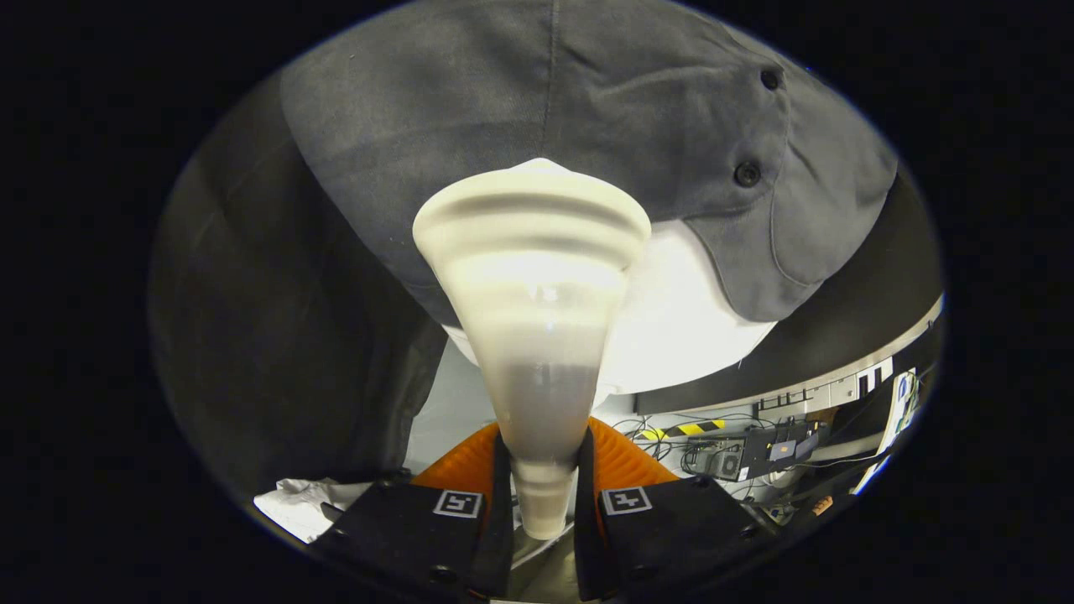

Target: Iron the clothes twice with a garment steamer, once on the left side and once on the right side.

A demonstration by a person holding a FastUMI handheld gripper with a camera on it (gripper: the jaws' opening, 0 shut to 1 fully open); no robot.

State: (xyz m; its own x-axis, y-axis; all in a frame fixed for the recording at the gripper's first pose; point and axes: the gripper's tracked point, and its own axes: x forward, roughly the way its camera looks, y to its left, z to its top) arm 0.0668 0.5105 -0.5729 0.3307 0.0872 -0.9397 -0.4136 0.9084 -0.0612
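A cream-white garment steamer point(537, 319) rises straight ahead from between my fingers, its narrow handle held low and its wide ribbed head up against the cloth. My gripper point(543, 495) is shut on the steamer's handle, one finger pressing each side. Beyond the head hangs a grey jacket point(520, 101) with two dark buttons point(747, 174) along its front edge to the right. A white garment point(680, 327) shows under the jacket's open hem, right of the steamer. The steamer's head hides the part of the jacket it faces.
A dark sleeve or panel point(268, 352) of the jacket hangs to the left. White cloth point(294, 503) lies low on the left near my left finger. To the lower right are a floor with cables, dark equipment boxes point(747, 453) and a yellow-black striped bar point(684, 430).
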